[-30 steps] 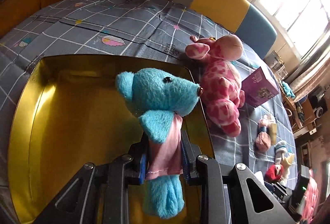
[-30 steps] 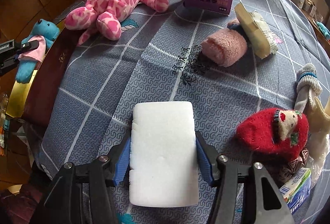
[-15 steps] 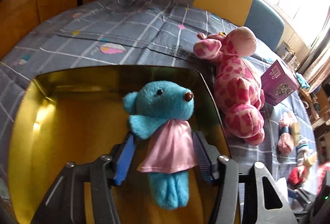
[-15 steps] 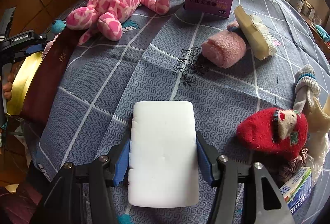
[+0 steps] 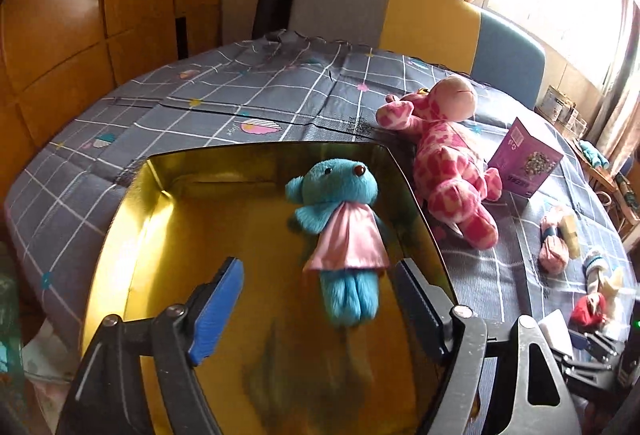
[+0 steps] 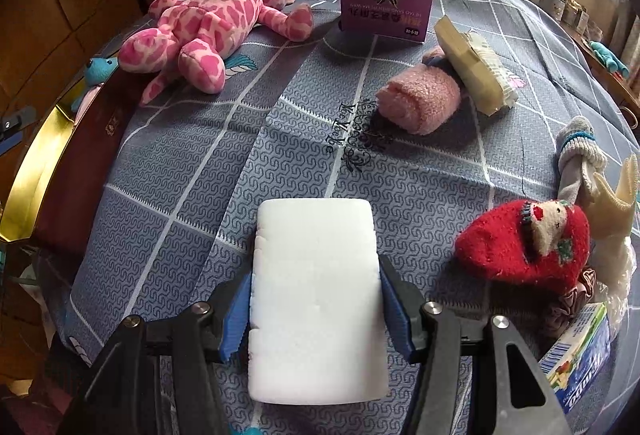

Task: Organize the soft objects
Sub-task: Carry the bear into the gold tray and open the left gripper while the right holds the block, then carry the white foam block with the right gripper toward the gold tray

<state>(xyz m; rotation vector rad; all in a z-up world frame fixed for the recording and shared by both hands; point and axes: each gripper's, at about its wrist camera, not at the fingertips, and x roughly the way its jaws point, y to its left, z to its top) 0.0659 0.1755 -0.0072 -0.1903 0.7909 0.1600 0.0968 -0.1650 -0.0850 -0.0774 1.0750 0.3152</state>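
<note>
A: Left gripper (image 5: pixel 318 301)?
B: Jaws apart, just been opening. Blue teddy (image 5: pixel 340 231) lies free ahead between the fingers, touching neither pad, on the floor of the gold tin (image 5: pixel 120 235).
A: Right gripper (image 6: pixel 316 309)?
B: Clamped on the white sponge (image 6: pixel 316 299), both pads pressing its sides. Ahead left on the desk (image 6: pixel 200 163), pink giraffe (image 6: pixel 204 31); ahead right, pink roll (image 6: pixel 420 101); just right, red sock (image 6: pixel 524 245).

Black angular gripper frames, silver screw heads, blue ribbed pads on the fingers (image 5: pixel 218 309), scuffed edges
</note>
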